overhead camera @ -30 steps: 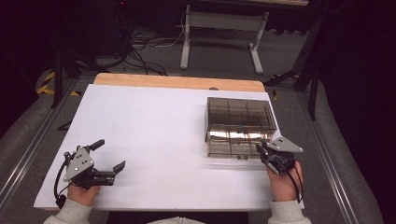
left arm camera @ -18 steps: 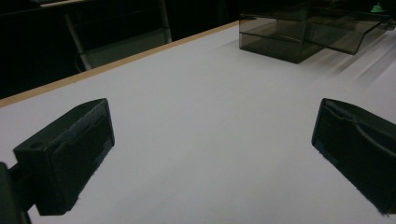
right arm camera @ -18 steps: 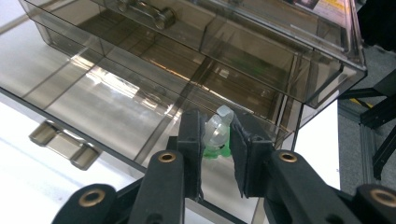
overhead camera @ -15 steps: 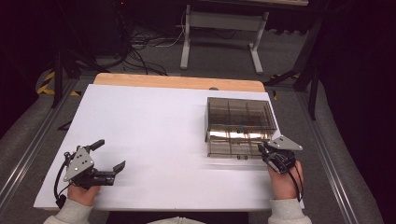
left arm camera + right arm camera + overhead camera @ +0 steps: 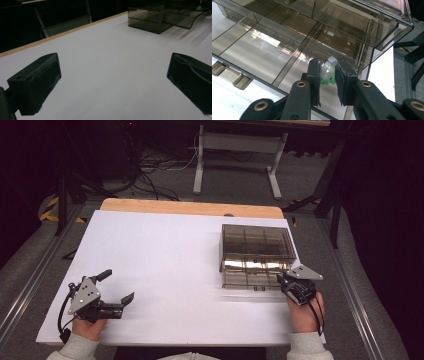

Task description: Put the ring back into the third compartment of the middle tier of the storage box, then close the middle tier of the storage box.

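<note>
The right tool (image 5: pixel 327 82) is gripping a small clear plastic piece with a green base (image 5: pixel 328 72), its two black jaws pressing in on either side of it. In the right gripper view, the piece is sitting upright between the jaws, its rounded clear top poking just above them and the green part showing low in the gap. The tool is holding it over the near edge of a smoky transparent compartment box (image 5: pixel 256 254), above one of the front compartments; whether the piece is touching the box floor cannot be told. The box's lid is standing open behind, tilted up over the rear compartments, and two small latches are jutting from the box's front edge at the left of that view.

In the high view, the right tool (image 5: pixel 286 281) is resting at the box's near right corner, with the person's right hand (image 5: pixel 305 312) behind it on the white bench (image 5: pixel 165 255). The box is lying on the right half of the bench, toward the far side.

The left tool (image 5: pixel 116 286) is lying well apart from the box, near the bench's front left corner, held in the left hand (image 5: pixel 90 326). Its jaws are standing wide with nothing between them, just bare white surface showing in the left gripper view, the box (image 5: pixel 162 17) sitting far off at the upper right.
</note>
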### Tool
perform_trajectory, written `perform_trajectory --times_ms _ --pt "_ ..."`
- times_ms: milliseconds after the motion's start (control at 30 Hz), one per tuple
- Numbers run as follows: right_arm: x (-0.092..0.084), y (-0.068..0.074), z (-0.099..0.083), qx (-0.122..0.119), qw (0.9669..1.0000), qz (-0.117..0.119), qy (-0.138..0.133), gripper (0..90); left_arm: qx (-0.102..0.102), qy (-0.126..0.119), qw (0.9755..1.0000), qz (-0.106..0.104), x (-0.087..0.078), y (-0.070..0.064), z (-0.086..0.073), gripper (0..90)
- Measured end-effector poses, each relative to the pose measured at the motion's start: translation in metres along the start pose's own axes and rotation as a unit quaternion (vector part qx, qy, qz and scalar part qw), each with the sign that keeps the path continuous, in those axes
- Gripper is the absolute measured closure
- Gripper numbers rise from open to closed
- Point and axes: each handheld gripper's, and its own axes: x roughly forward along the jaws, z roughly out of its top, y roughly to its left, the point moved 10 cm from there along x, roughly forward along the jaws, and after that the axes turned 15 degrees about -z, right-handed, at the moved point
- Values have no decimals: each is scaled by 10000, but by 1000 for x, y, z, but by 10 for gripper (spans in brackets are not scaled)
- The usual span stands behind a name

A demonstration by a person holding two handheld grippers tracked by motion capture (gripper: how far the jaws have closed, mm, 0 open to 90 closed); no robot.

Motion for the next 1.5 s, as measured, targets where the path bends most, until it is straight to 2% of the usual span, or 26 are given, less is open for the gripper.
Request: perform_trajectory --times_ms 333,567,700,733,900,1100,1500 --pt "-4 -2 3 55 10000 -18 -58 702 1 -3 10000 1 0 0 0 2" --pt "-22 -3 17 54 9993 -39 -366 770 -8 -12 10000 -1 0 0 0 2" --pt "-33 2 24 16 9986 122 -522 893 -12 -6 10000 8 0 0 0 2" --pt "-35 4 25 -10 9984 169 -548 899 -11 -9 10000 10 0 0 0 2" --pt "-42 12 30 -135 9974 355 -610 900 -5 -1 10000 10 0 0 0 2" --pt "-43 21 29 -337 9962 579 -562 900 -8 -3 10000 11 0 1 0 2" --pt "-49 29 28 -580 9931 892 -495 900 -12 2 10000 26 0 1 0 2"
